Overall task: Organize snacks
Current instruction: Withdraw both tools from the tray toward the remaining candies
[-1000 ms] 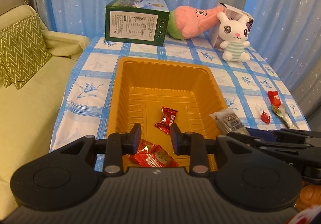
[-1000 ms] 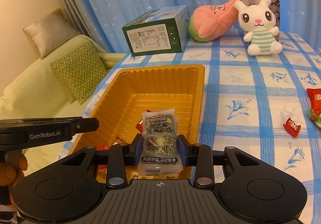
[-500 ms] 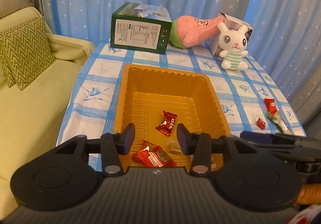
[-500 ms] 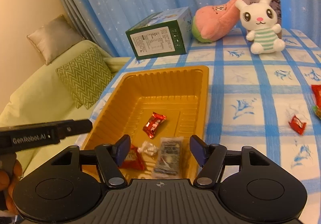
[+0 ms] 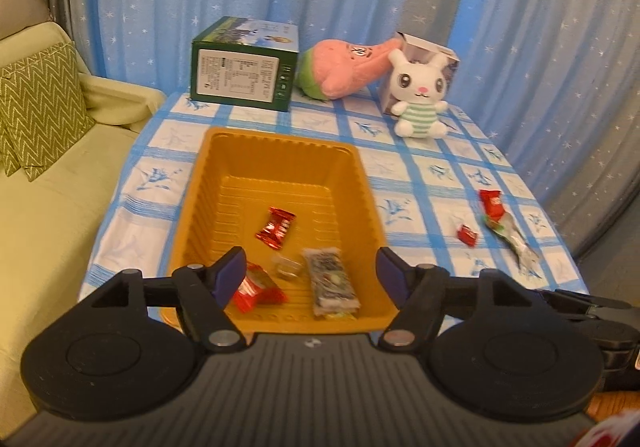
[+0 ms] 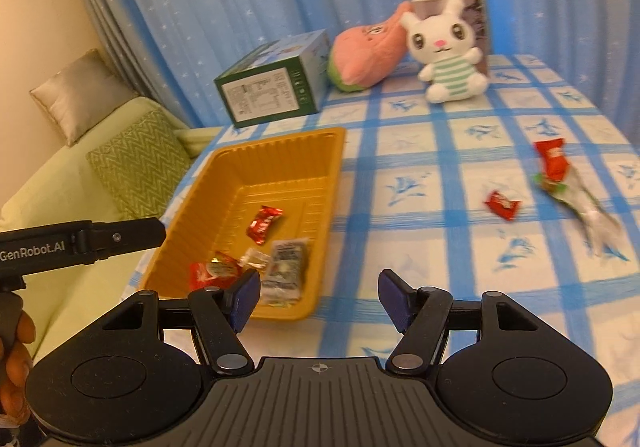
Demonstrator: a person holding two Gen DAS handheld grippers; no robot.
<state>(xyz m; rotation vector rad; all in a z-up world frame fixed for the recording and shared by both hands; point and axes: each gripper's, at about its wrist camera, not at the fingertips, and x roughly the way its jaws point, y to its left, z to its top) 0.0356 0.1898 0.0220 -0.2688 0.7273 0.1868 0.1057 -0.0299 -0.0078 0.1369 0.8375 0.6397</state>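
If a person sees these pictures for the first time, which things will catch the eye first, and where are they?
The orange tray near the table's sofa-side edge stands out first, with red candies and a grey snack packet lying inside. Behind it, at the far edge by the blue curtain, sit a green box, a pink plush and a white rabbit toy. Some red candies remain loose on the checked tablecloth beside the tray.

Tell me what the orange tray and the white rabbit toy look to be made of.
Orange ribbed tray: seemingly thin moulded plastic, slightly glossy, judging by the pressed ridges in floor and walls. White rabbit toy with green-striped body: soft plush fabric, matte and fuzzy, with rounded stuffed limbs.
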